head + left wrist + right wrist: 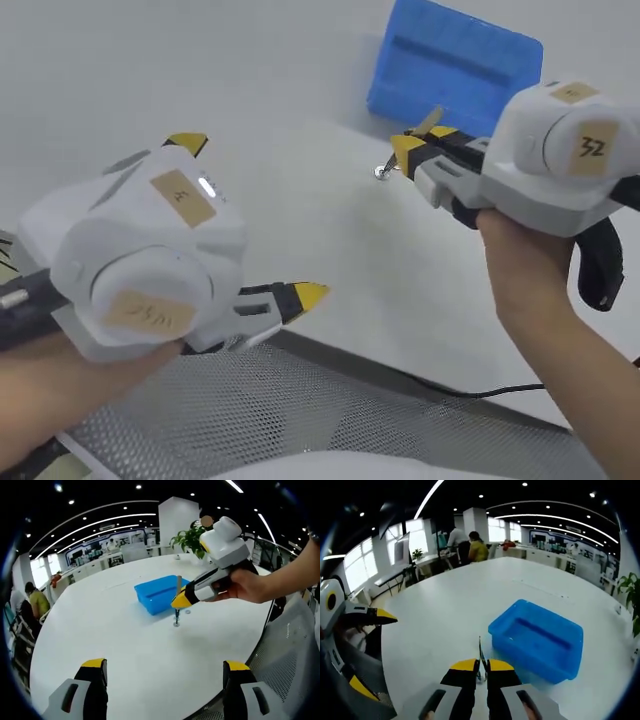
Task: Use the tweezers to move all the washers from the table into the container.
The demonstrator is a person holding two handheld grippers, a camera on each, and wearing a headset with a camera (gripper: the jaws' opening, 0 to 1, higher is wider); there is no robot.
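My right gripper (420, 142) (481, 666) is shut on a pair of slim metal tweezers (177, 611) (480, 652). They point down at the white table just in front of the blue container (455, 60) (157, 594) (537, 637). The tweezer tips touch the table at a small washer (383, 172) (176, 624). Another washer (188, 612) lies flat on the table right beside it. My left gripper (248, 218) (164, 666) hangs open near the table's front edge, with nothing between its jaws. It appears at the left of the right gripper view as the left gripper (370, 615).
The round white table (100, 630) has wide bare room to the left of the container. A grey mesh chair back (300, 410) sits below the table's near edge, with a black cable (480, 390) along it. People sit at desks far behind.
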